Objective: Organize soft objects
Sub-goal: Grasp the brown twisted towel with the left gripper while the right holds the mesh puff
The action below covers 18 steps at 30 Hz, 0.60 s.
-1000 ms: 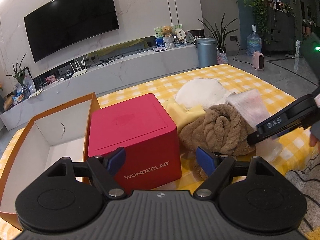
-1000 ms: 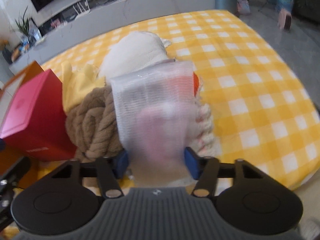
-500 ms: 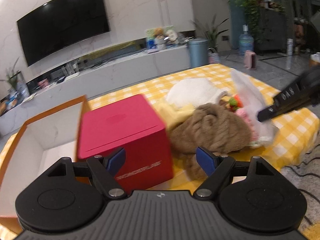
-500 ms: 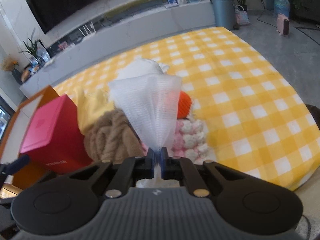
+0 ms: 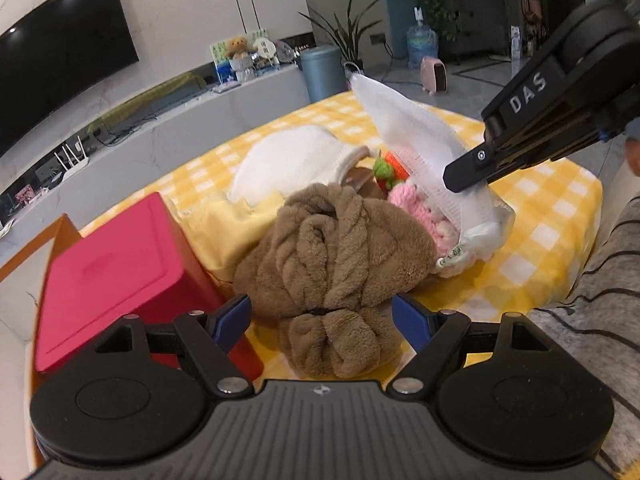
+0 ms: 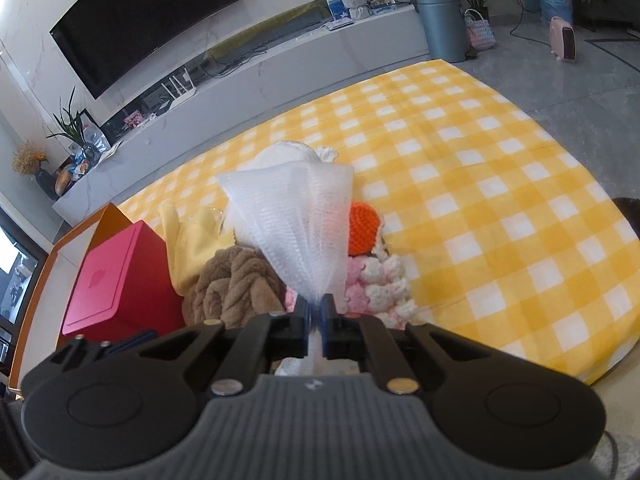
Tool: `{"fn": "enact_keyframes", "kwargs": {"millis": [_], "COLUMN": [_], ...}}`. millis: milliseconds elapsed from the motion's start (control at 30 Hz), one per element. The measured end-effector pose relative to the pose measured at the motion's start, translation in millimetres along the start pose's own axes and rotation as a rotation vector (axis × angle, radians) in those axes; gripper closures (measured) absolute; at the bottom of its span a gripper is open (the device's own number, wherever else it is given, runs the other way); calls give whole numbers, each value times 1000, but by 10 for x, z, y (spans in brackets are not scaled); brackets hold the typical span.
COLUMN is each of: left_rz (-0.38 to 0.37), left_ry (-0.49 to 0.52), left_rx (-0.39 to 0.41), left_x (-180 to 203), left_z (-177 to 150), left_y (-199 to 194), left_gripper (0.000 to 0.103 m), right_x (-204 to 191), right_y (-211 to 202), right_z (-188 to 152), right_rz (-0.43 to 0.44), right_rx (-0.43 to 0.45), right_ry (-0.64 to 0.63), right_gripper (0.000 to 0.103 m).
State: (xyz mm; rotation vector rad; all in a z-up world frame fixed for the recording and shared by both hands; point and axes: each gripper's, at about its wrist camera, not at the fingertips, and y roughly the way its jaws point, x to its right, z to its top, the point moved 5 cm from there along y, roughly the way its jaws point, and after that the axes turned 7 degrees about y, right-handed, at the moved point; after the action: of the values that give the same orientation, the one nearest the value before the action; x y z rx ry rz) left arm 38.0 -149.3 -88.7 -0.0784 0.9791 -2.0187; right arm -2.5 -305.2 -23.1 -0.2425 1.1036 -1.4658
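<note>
Soft objects sit heaped near the middle of the yellow checked cloth [image 6: 500,184], and I read them from the left edge across. An orange-walled open box [image 6: 80,232] stands at the left edge with a red box [image 5: 116,276] just beside it, touching the pile. My left gripper [image 5: 322,322] hovers with its blue pads apart, framing the twisted brown towel [image 5: 336,256], nothing between them. Behind the towel lie a pale yellow cloth [image 5: 224,228] and a white bundle [image 5: 296,164]. To the right, an orange knitted piece [image 6: 364,228] and pink-and-white knitted pieces [image 6: 380,284] rest against the towel. What has changed is on my right: a second ago the white mesh bag [image 6: 300,224] lay slack over the pile between spread fingers; now my right gripper [image 6: 316,316] is clamped on its gathered end, and the mesh has lifted into a fan above the knitted pieces. In the left wrist view its lower end droops toward the cloth; I cannot tell whether it touches. I judge the bag secured and ready to carry toward the open box, though mesh can snag on the knitted pieces, so I would lift clear first.
</note>
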Motion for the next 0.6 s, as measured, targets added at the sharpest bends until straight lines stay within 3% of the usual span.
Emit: {"fn": "enact_keyframes", "kwargs": {"millis": [233,400,600], "left_rz": [19,-17,-61], "left_ry": [24,19,-34], "left_rx": [-59,-76,-87], "left_x": [88,101,53], "left_z": [-97,-95,-96], "left_y": [240,322,342], "left_gripper": [9,11,38], "right_x": [-36,-24,-24], "right_y": [31,23,19], "right_z": [-25,-13,-14], "right_rz": [-2,-3,-8], "right_rx": [-9,1,0], "right_ry": [-19,-18,-14], "right_gripper": [100,99,99]}}
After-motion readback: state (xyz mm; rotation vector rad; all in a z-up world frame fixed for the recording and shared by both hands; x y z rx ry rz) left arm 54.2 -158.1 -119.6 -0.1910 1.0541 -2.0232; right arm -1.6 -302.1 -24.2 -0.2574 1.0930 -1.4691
